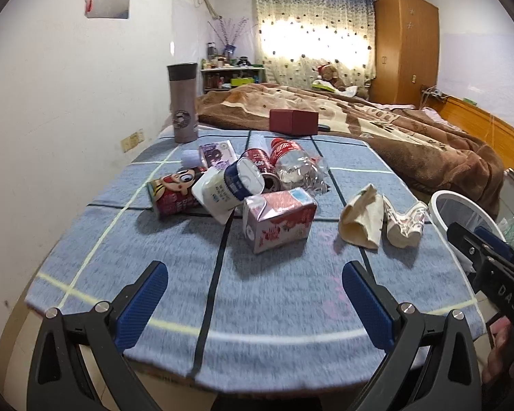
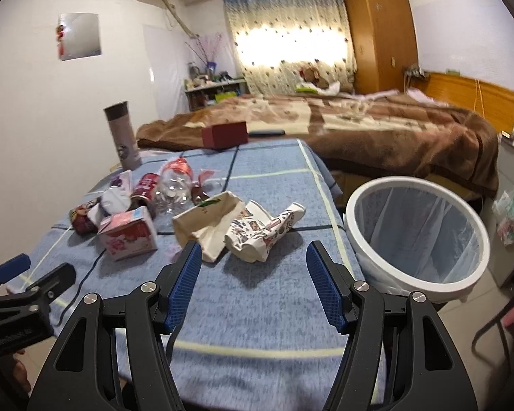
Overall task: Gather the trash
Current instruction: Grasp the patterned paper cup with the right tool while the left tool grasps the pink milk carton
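Bedroom table under blue cloth (image 2: 257,294); trash heaped toward 11 o'clock. Right gripper (image 2: 253,284) wide open, empty, crushed patterned cup (image 2: 264,233) at 12, bin (image 2: 418,236) at 2. Left gripper (image 1: 253,304) gapes, holding nothing. Best straddle the cup's middle, then close.

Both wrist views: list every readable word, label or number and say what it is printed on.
"DAS": on the black body of the right gripper, seen from the left wrist view; cut off.
Left gripper body: white lettering, too blurred.
Pink carton, white cup, red can, bottle, thermos: print too small or blurred.
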A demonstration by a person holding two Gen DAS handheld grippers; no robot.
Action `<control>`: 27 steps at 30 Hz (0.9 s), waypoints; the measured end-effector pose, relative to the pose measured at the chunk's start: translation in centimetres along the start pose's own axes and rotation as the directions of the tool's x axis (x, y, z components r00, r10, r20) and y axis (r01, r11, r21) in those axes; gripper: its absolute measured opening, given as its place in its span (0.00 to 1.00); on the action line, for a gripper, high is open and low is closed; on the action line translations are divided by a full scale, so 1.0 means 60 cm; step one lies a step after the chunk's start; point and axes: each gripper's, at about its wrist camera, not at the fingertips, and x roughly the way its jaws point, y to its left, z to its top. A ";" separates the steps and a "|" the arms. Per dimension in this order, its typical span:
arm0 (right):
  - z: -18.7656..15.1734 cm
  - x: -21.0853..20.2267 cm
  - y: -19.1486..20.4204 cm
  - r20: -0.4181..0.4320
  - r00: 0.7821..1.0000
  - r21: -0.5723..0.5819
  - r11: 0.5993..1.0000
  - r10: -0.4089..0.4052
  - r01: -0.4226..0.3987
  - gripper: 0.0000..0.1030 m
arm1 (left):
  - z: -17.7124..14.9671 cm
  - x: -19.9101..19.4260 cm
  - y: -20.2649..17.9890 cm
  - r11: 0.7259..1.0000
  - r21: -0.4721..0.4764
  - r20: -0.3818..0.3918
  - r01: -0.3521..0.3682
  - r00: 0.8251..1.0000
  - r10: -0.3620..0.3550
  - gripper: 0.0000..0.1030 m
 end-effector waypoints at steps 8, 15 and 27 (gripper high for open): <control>0.017 0.067 -0.007 -0.070 0.997 0.044 0.998 -0.032 0.035 0.63 | 0.040 0.062 0.018 0.999 0.030 -0.022 0.023 1.000 -0.022 1.00; 0.021 0.109 -0.015 -0.137 0.989 0.077 0.995 -0.058 0.069 0.63 | 0.065 0.114 0.015 0.994 0.070 -0.063 0.085 0.995 -0.081 1.00; 0.018 0.136 -0.023 -0.218 0.976 0.141 0.990 0.007 0.024 0.29 | 0.067 0.168 -0.011 0.966 0.107 -0.185 0.235 0.959 -0.213 0.80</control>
